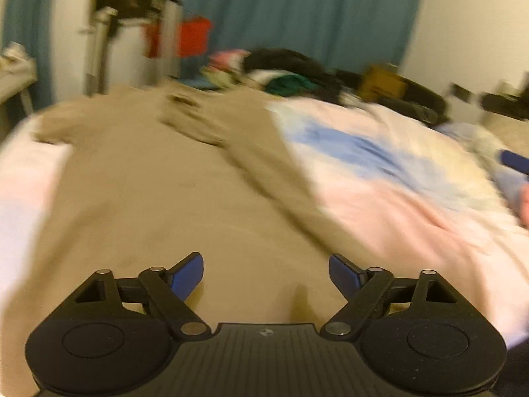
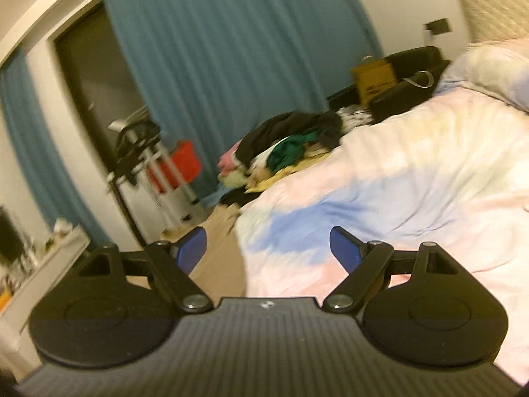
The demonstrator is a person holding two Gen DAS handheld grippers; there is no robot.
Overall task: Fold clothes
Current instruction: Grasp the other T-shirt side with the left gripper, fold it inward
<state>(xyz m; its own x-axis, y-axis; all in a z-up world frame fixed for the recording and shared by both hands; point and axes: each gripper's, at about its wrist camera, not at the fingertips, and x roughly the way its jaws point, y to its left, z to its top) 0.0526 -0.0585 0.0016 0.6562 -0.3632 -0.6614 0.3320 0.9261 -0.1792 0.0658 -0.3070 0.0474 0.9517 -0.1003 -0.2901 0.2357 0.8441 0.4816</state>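
Left tool tilted down over tan clothing spread flat on the bed's pastel duvet, blue fingers spread, nothing between them. Right tool nearly level above the duvet edge, also spread and empty. No readable writing anywhere.

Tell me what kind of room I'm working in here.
Most likely a bedroom: a bed with a pastel duvet, teal curtains along the wall, and a clothes pile at the bed's far edge.
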